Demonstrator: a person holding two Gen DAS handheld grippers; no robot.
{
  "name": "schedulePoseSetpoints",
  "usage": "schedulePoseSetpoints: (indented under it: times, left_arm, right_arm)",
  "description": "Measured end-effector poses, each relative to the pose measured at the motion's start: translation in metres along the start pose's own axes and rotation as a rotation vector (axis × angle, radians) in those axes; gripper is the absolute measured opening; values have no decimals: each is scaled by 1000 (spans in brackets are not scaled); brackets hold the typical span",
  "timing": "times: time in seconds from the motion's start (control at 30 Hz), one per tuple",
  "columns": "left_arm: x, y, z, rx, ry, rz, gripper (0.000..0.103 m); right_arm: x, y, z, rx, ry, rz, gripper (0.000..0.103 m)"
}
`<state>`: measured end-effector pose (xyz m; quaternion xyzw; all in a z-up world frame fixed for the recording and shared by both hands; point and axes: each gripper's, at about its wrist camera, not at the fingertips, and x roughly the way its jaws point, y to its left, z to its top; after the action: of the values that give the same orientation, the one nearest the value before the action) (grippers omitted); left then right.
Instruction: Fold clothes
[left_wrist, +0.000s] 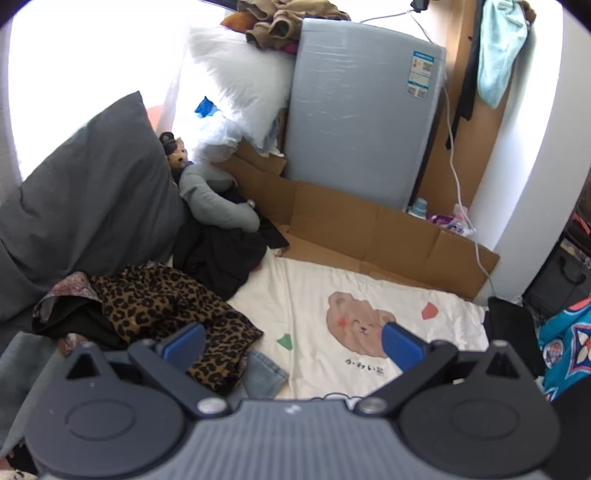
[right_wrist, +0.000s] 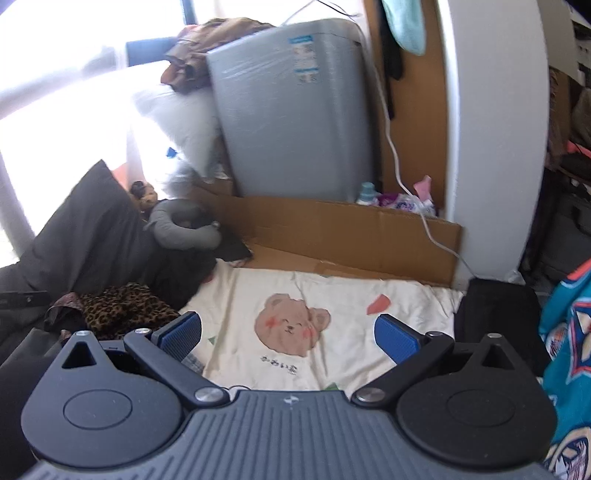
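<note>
Two tongs, left tongs (left_wrist: 291, 341) and right tongs (right_wrist: 288, 332), both spread wide, holding nothing, hovering over one cream bear-print sheet (left_wrist: 369, 295) on the bed. One leopard-print garment (left_wrist: 162, 306) heaped just left, touching a scrap of denim (left_wrist: 264, 373) seen clearly only from the left wrist. One teal patterned cloth (right_wrist: 569, 332) at the right edge, beside a black bag (right_wrist: 495, 306). Farther back: black clothes (left_wrist: 221, 254), one grey neck pillow (left_wrist: 218, 203), one dark grey pillow (left_wrist: 92, 192), flattened cardboard (left_wrist: 369, 229). Farthest: one grey appliance (left_wrist: 358, 110) topped with brown clothes (left_wrist: 288, 18); right view blurred
</note>
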<state>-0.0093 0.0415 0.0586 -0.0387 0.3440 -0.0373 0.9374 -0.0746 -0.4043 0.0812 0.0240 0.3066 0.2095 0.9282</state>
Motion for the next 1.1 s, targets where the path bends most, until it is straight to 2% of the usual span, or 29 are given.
schedulePoseSetpoints:
  times: [0.1,0.2,0.3,0.4,0.73,0.83,0.93,1.1]
  left_arm:
    - [0,7,0,-8,-4,5,103]
    - [0,13,0,-16,-9,12,103]
    - [2,18,2,-22,-12,15,103]
    - [4,22,3,-19,-15,19,103]
    - [16,34,1,0,-10,54,103]
    - [23,38,-1,12,-5,96,102]
    - [32,46,-2,-18,8,80,99]
    - [43,53,-5,-42,6,63,98]
  right_arm:
    - [2,3,1,23,-12,85,103]
    - [9,1,4,114,24,155,103]
    - [12,8,7,87,27,168,103]
    - [13,11,7,91,24,235,103]
    - [26,17,3,98,13,221,103]
    - [37,15,0,118,16,224,103]
    - [52,7,-6,181,49,236,103]
    - [66,6,-16,162,40,154,103]
